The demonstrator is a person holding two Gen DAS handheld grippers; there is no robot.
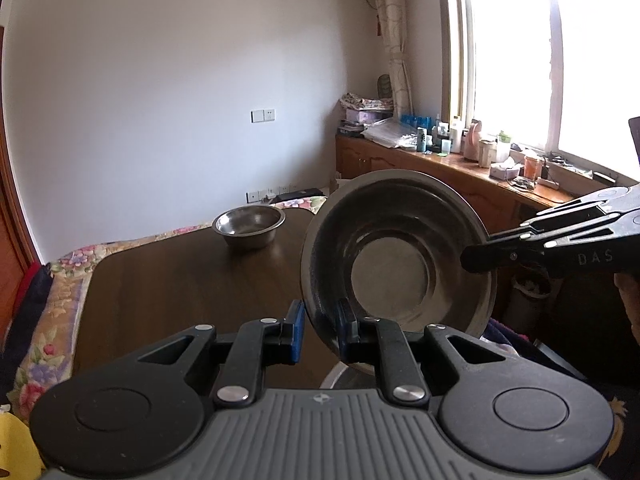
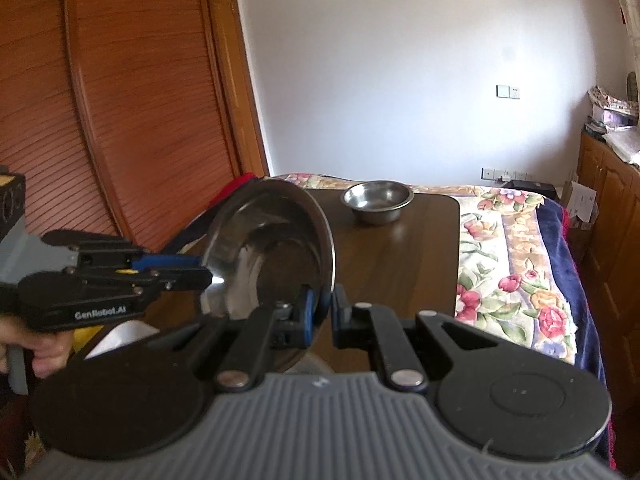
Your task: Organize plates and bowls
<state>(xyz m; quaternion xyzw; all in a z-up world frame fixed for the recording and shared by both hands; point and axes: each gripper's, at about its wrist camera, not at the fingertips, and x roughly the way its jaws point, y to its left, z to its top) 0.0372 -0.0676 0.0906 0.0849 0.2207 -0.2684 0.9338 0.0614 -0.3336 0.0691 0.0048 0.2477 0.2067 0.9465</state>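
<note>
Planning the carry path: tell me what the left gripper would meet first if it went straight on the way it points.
Probably the dark wooden table; the left gripper, like the right gripper, grips the tilted steel bowl. The small steel bowl sits farther ahead.

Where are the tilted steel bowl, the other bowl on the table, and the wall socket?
Tilted steel bowl (image 1: 394, 264): left wrist view, on its flat inner bottom.
Steel bowl on the table (image 2: 377, 196): right wrist view, on its inside.
Wall socket (image 1: 263, 115): left wrist view, on the plate's middle.

The clutter on the wooden counter (image 1: 472, 172) is too small to be identified; beside it, the window (image 1: 552, 60) is washed out, so nothing outside can be told
</note>
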